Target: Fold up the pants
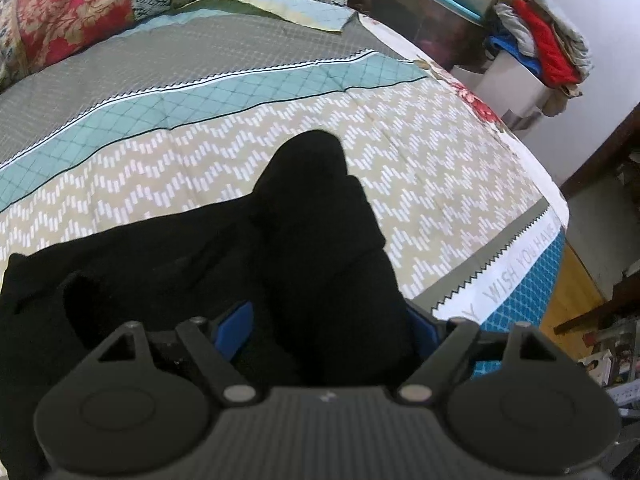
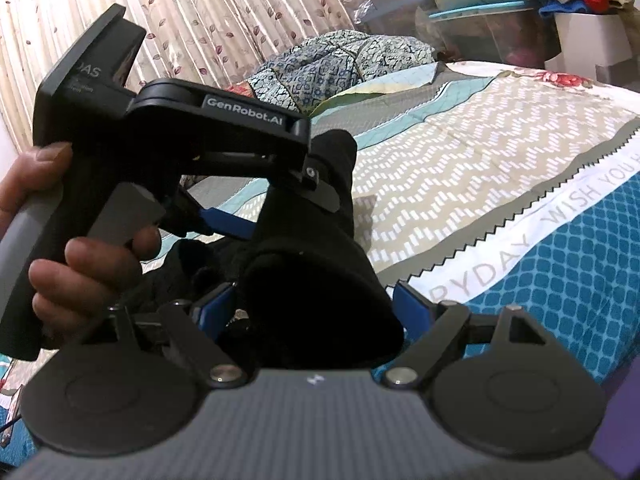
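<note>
Two hand-held grippers, L [image 1: 328, 320] + R [image 2: 308, 312], clamp black pants [image 1: 312, 216] | bunched fold pts up | over bedspread [image 1: 420, 168]

pants [image 1: 312, 248] bunched on bed [image 1: 440, 168], seemingly between both grippers

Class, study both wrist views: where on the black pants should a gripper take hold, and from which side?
Grip the bunched edge of the black pants, coming from the near side of the bed: the rest trails off left, and both grippers, left and right, close there.

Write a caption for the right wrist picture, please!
Both grippers, left gripper and right gripper, hold bunched black pants above the patterned bed cover.
</note>
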The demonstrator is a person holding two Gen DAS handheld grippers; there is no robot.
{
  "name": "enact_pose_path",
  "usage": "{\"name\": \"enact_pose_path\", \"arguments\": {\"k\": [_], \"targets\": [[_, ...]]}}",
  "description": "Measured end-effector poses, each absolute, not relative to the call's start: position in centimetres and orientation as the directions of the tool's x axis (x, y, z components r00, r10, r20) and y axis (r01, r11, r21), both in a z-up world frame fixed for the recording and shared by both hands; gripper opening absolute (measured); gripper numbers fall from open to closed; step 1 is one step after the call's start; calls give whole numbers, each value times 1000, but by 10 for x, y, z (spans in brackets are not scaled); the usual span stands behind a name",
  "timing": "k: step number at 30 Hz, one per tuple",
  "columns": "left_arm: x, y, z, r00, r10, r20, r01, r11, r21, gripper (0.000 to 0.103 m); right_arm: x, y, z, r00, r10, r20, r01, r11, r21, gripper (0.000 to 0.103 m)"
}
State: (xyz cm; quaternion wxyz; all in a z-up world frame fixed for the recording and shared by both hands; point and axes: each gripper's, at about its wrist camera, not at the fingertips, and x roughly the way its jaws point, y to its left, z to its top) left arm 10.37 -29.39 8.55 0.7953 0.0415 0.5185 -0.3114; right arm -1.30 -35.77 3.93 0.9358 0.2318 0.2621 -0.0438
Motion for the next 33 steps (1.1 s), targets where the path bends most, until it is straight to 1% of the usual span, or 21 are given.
{"name": "enact_pose_path", "arguments": {"k": [1,4,7,9,11,12,13,14,17,19,21,23,25,26,27,28,29,30,31,32,33], "targets": [[103,-295,86,267,-455,-850,538,802,-260,88,-13,-358,39,858,40,-513,206,887,413,87],[101,-297,87,258,-472,-843,544,792,-277,88,-14,-359,37,856,26,-517,227,878,421,87],[102,-287,97,291,-510,-810,530,790,-307,88,-18,-368,37,855,-37,-517,286,865,412,87],[108,-279,103,312,-533,-786,504,794,-339,85,-21,-372,39,850,-107,-516,340,859,382,87],[116,-269,107,330,-536,-777,470,807,-357,82,-24,-375,41,855,-130,-503,355,852,384,87],[119,-265,107,336,-535,-775,459,811,-362,79,-24,-377,41,859,-123,-497,353,846,400,87],[121,-259,108,340,-539,-771,446,814,-372,72,-23,-379,41,862,-112,-494,349,838,420,87],[122,-252,108,338,-551,-763,437,810,-391,70,-22,-380,41,865,-100,-492,343,834,433,87],[115,-220,109,333,-613,-717,429,775,-464,70,-18,-379,41,867,-102,-489,341,835,432,87],[102,-195,107,348,-615,-707,425,776,-466,70,-19,-378,42,863,-144,-485,367,838,404,87],[90,-175,103,359,-593,-721,418,793,-444,70,-20,-379,44,866,-168,-472,378,837,396,86],[78,-156,99,386,-569,-727,423,809,-409,69,-21,-375,49,880,-175,-442,369,839,401,80],[67,-139,96,418,-548,-725,411,825,-387,65,-17,-371,51,883,-145,-447,336,860,385,63],[63,-129,92,430,-539,-724,395,834,-387,64,-12,-369,50,878,-114,-465,317,866,386,61],[63,-120,88,437,-527,-729,371,844,-387,61,-6,-367,45,869,-76,-489,302,865,401,54],[62,-113,82,443,-504,-741,344,859,-379,59,-1,-366,40,857,-55,-513,302,860,412,51],[64,-108,74,443,-473,-761,325,876,-356,58,6,-367,31,830,-53,-556,324,856,403,51],[67,-107,62,440,-410,-799,299,906,-300,57,15,-368,19,786,-67,-615,365,853,374,49],[73,-107,45,415,-331,-848,260,936,-238,59,19,-370,7,773,-75,-630,377,853,361,44],[79,-105,27,374,-315,-872,237,942,-239,60,18,-369,5,787,-94,-609,373,860,349,43],[79,-103,21,384,-330,-862,235,938,-255,62,20,-365,9,777,-106,-621,377,868,323,43]]}}
